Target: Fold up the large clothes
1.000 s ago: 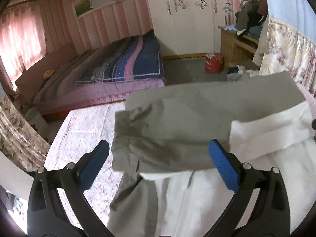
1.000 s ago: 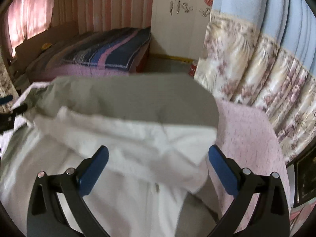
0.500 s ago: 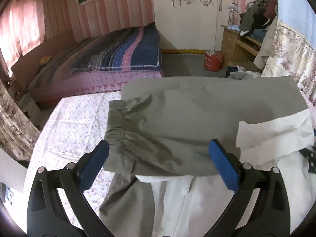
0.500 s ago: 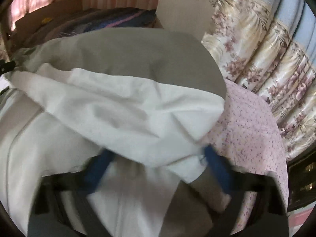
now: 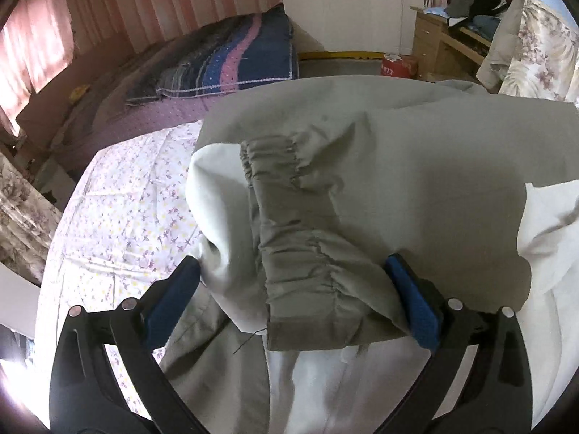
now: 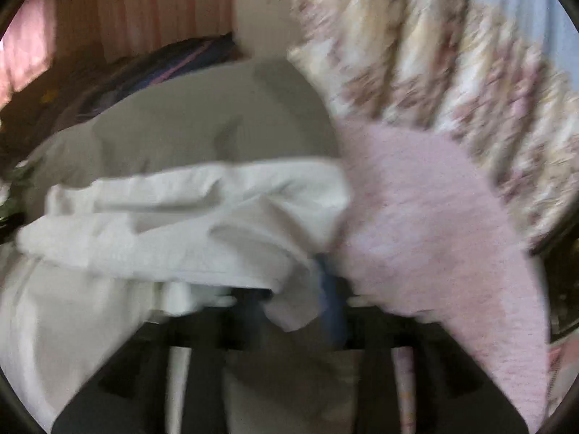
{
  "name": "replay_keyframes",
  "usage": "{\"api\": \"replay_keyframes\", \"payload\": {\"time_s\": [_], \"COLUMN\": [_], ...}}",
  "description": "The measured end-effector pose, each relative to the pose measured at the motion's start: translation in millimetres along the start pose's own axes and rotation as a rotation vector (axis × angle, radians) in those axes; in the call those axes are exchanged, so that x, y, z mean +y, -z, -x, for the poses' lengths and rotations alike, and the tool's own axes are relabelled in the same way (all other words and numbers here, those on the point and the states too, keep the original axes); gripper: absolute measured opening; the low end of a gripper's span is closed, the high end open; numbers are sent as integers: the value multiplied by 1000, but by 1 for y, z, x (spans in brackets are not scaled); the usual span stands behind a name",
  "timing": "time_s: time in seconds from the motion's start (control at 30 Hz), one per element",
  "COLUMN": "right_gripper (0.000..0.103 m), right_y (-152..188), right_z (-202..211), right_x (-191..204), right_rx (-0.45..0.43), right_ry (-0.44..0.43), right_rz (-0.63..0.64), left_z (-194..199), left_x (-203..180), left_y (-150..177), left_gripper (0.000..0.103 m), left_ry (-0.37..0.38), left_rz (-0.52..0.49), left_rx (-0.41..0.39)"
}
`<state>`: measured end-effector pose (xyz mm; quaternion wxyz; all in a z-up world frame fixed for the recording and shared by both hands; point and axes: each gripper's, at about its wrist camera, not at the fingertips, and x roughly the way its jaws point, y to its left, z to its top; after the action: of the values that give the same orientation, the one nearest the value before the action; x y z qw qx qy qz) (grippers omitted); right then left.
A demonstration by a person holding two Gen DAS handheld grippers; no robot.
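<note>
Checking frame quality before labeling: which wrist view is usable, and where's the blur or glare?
Left wrist: sharp, with fisheye bending at the rim; the olive-and-white garment and left gripper read clearly, and there is blown-out glare at the lower left edge. Right wrist: heavy motion blur throughout; the floral curtain is streaked, and the right gripper is smeared and part-hidden by white cloth, so its state is unreadable.

Grey-and-white jacket (image 5: 416, 188), folded over

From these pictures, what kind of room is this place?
Most likely a home bedroom. A bed with a striped blanket stands by the pink wall, a white wardrobe is behind it, and flowered curtains hang at the side.
</note>
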<state>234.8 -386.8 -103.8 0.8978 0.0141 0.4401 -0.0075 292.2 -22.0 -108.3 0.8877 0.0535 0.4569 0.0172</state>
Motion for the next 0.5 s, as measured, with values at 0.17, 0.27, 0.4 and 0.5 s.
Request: {"api": "replay_keyframes", "payload": {"time_s": [0.17,0.27,0.4,0.5], "right_gripper": [86,93,93,93], "right_y": [-3,-34,-78,-102], "right_z": [48,81,66,38], "right_x": [-4,-6,2,11], "right_rx": [-39,-143,-185,-180], "right_ry": [-108,-136,-88,-133], "right_rz": [17,23,-11,-99], "left_z": [18,44,65,61], "left_x": [27,32,26,12], "left_y": [-5,-17,-40,-50], "left_gripper": [99,99,100,100], "left_ry": [60,64,90,123], "left_rz": [73,66,99,103], "left_rx": [-43,-119,-192,-187]}}
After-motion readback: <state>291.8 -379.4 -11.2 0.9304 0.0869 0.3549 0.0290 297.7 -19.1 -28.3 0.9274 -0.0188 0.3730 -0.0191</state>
